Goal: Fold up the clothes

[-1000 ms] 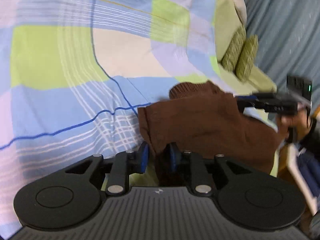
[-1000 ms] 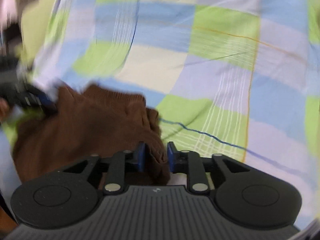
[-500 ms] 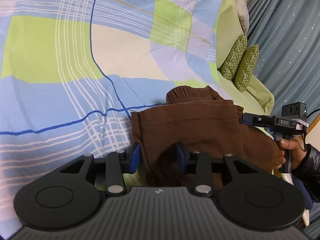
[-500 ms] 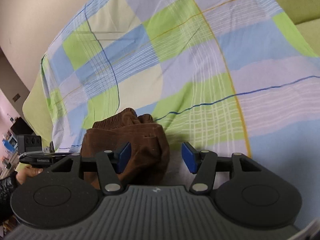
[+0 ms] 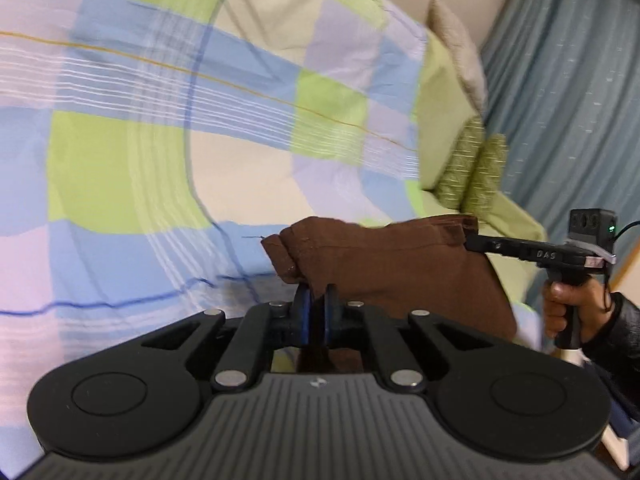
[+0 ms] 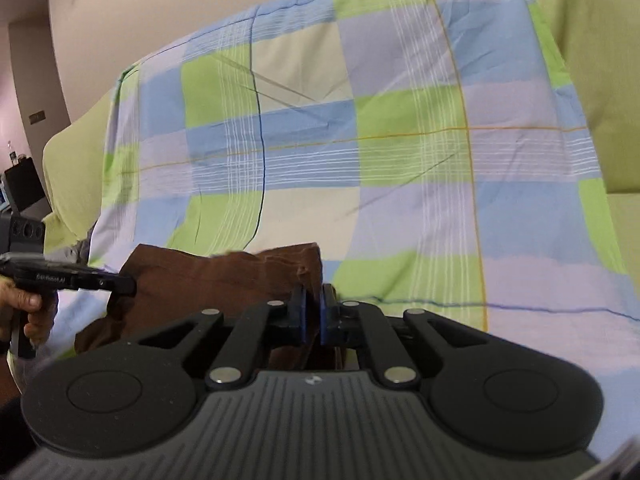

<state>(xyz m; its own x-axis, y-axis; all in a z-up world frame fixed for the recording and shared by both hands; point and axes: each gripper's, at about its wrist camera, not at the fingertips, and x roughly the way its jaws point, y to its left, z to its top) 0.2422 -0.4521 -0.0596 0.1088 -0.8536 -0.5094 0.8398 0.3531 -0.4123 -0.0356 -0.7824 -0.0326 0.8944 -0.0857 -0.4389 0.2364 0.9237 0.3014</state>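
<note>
My left hand-held gripper [image 5: 315, 312] is pinched on one edge of the brown garment [image 5: 392, 268]; my right hand-held gripper [image 6: 313, 312] nips the opposite edge, its blue pads nearly touching with cloth between. The garment hangs stretched between both, above the checked bedspread [image 6: 360, 140]. Its lower part is hidden behind the gripper bodies, so I cannot tell whether it touches the bed. Motion blurs the two green cushions [image 5: 474, 172].

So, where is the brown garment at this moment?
The brown garment hangs stretched between the left gripper and the right gripper, each shut on one end, above the checked bedsheet.
</note>
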